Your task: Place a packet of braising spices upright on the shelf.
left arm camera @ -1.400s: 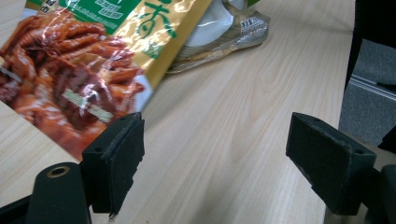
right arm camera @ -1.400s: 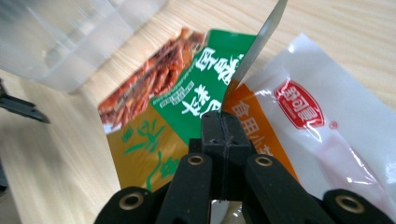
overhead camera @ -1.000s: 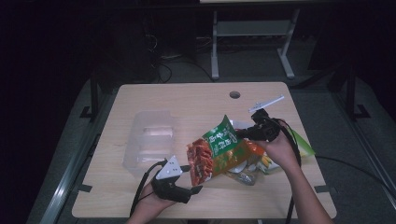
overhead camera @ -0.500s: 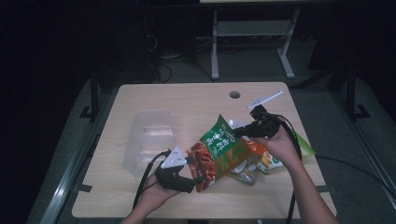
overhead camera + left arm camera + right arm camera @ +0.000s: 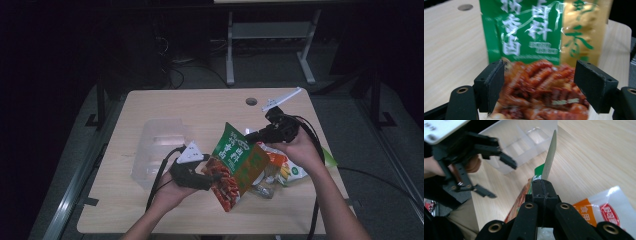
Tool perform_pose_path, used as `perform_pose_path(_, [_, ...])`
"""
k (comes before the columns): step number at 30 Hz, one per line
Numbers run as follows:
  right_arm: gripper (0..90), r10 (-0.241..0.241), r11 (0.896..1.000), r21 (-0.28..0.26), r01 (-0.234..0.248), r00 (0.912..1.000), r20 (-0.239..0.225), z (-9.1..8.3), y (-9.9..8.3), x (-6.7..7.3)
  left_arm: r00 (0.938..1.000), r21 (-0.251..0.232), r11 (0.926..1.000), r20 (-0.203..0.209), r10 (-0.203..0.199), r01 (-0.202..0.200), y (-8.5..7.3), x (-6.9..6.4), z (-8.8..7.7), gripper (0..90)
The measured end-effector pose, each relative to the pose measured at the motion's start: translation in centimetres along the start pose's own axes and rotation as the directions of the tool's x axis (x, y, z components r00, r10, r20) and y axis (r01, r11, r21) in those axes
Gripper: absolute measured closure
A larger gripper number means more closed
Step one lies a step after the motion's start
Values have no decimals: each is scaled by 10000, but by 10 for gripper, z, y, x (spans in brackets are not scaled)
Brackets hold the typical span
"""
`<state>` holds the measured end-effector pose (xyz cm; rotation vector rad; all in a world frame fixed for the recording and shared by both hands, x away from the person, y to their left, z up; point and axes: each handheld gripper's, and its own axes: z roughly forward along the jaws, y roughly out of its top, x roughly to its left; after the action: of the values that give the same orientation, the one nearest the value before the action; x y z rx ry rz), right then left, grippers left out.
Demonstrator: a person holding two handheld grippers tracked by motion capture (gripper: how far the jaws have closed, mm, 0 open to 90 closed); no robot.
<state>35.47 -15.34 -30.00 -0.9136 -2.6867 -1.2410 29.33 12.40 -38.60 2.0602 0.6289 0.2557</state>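
Right hand [image 5: 300, 147] reaches in from the table's right edge; right gripper [image 5: 252, 136] is clamped on the top edge of a green & red snack bag [image 5: 235, 165], held tilted above the table [image 5: 165, 105]. Left hand [image 5: 170, 192] sits palm-up near the front edge w/ left gripper [image 5: 216, 176] wide, its 2 jaws either side of the bag's lower end, not pressing.

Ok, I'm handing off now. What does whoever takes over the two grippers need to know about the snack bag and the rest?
Right gripper: shut on the top edge of the green snack bag, holding it above the table.
Left gripper: jaws open, one on each side of the bag's lower end, pads not pressing.
Other snack packets lie on the table under the right hand. The clear plastic divided container sits to the left with nothing visible in it.
Done: bag picked up.
Left: probably close the left gripper on the bag, then move it to the container.
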Motion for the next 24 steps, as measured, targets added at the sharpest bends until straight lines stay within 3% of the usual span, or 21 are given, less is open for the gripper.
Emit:
perform_pose_path(2, [900,-536,9985,93,536,9986,0,-3,7,10,9999,-52,9999,-74,-89,89,8,6,2,243])
perform_pose_path(6, [900,-974,9950,223,975,9952,-75,-6,14,21,9995,-14,9996,-105,-288,288,15,13,5,250])
perform_pose_path(7, [900,-1311,9909,282,1315,9912,-153,-6,17,27,9994,31,9994,-61,-344,344,17,16,6,276])
perform_pose_path(10, [900,-1494,9881,350,1500,9886,-191,-7,20,32,9984,145,9984,166,-541,538,20,21,10,332])
perform_pose_path(11, [900,-1654,9853,394,1662,9860,-221,-6,22,35,9965,267,9973,457,-702,690,21,24,13,358])
perform_pose_path(13, [900,-1756,9833,445,1764,9842,-209,-4,23,36,9951,297,9968,625,-761,744,21,24,14,460])
perform_pose_path(14, [900,-1756,9833,445,1764,9842,-209,-4,23,36,9941,316,9968,774,-760,737,21,25,14,460])
perform_pose_path(17, [900,-1788,9824,517,1792,9838,-117,-3,23,36,9930,387,9962,862,-810,779,21,29,13,647])
perform_pose_path(20, [900,-1802,9820,558,1802,9836,-53,-3,22,35,9864,425,9933,1205,-1117,1073,20,34,11,713])
perform_pose_path(24, [900,-1770,9824,619,1760,9842,109,-2,23,34,9871,368,9932,1123,-1144,1109,19,33,10,818])
